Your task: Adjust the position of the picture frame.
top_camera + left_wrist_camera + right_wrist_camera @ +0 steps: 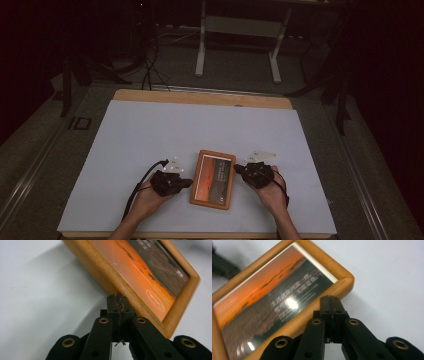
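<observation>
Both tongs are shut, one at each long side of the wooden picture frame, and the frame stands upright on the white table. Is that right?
Not quite. The wooden picture frame lies flat, picture up, on the white table, as the high view shows. The rest holds: left tongs and right tongs are shut, one at each long side.

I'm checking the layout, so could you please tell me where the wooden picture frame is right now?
In the high view the wooden picture frame lies flat near the table's front edge, between the left gripper and the right gripper.
</observation>
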### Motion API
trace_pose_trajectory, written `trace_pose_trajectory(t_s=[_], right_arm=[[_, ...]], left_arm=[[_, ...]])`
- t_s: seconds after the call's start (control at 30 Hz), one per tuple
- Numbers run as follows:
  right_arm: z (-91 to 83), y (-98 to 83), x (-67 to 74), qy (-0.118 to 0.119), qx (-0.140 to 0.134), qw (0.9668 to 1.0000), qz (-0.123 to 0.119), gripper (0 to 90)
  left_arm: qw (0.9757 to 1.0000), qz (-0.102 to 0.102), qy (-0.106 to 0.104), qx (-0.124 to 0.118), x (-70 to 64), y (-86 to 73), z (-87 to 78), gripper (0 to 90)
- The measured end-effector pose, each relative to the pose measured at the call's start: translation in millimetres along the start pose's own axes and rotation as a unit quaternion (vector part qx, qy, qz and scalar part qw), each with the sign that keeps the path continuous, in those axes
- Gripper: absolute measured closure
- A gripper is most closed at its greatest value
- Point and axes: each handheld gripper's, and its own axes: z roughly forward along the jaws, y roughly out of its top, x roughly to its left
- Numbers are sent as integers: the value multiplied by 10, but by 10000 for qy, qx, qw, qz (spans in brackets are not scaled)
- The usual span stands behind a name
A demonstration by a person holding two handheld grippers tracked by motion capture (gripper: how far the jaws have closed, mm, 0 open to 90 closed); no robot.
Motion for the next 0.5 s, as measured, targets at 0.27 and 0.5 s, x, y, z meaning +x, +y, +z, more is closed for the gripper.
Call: trace_pose_trajectory(t_s=[0.27, 0.5], right_arm=[[27, -18, -135, 88, -141, 9993, 347, 900], [28, -28, -136, 94, -172, 9990, 396, 900]], left_arm=[[10000, 24, -73, -20, -75, 31, 78, 900], [9999, -83, 24, -147, -52, 27, 78, 879]])
